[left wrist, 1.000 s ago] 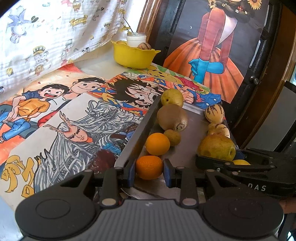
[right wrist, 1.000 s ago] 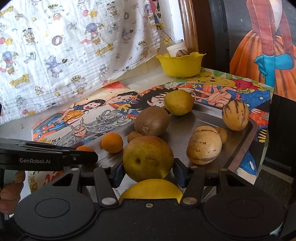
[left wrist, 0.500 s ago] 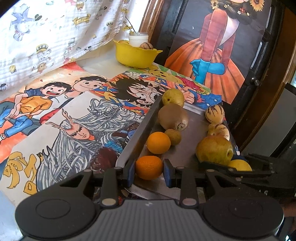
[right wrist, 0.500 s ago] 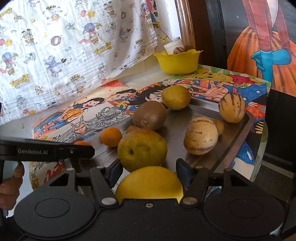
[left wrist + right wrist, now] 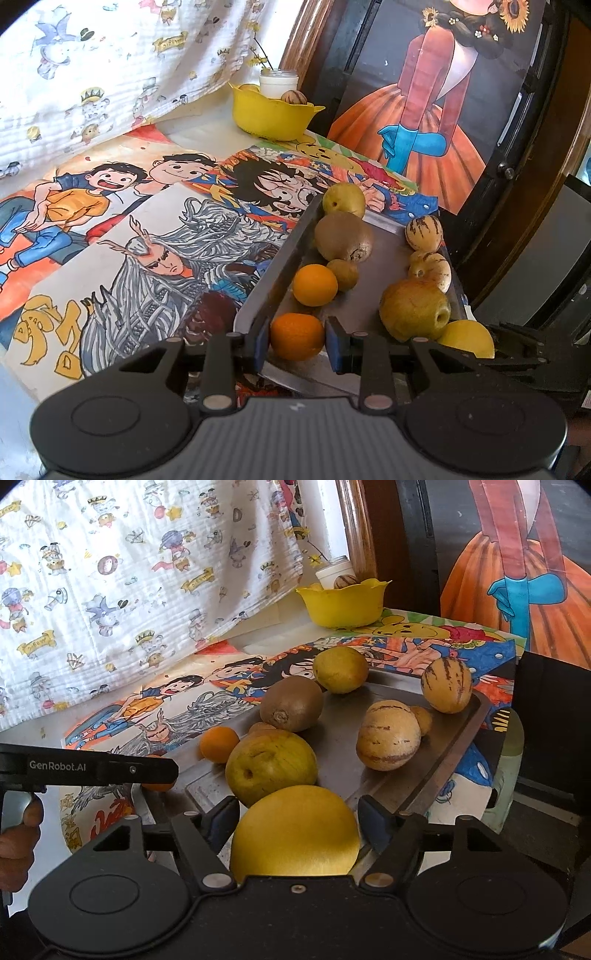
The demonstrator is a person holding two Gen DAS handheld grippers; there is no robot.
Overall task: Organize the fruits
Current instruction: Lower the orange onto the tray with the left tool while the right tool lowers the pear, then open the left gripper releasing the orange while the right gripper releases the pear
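A metal tray [image 5: 373, 306] [image 5: 436, 775] holds several fruits: a second orange [image 5: 315, 279], a kiwi [image 5: 342, 237], a green-yellow pear [image 5: 414, 308] [image 5: 271, 766], two striped melons [image 5: 388, 734] and a yellow-green fruit [image 5: 340, 669]. My left gripper [image 5: 297, 338] is shut on an orange [image 5: 296, 336] at the tray's near left corner. My right gripper [image 5: 295, 819] stands around a large yellow fruit [image 5: 295, 830] at the tray's near edge; its pads look slightly apart from the fruit.
A yellow bowl [image 5: 271, 114] [image 5: 345, 605] with a striped fruit stands at the table's far end beside a white jar [image 5: 277, 79]. Cartoon drawings [image 5: 147, 236] cover the table. A patterned cloth hangs at left; a dark painted panel stands at right.
The right gripper has drawn back toward the tray's near edge and its fingers have spread; the yellow fruit now fills the gap. The left gripper still holds the orange, nearly unmoved.
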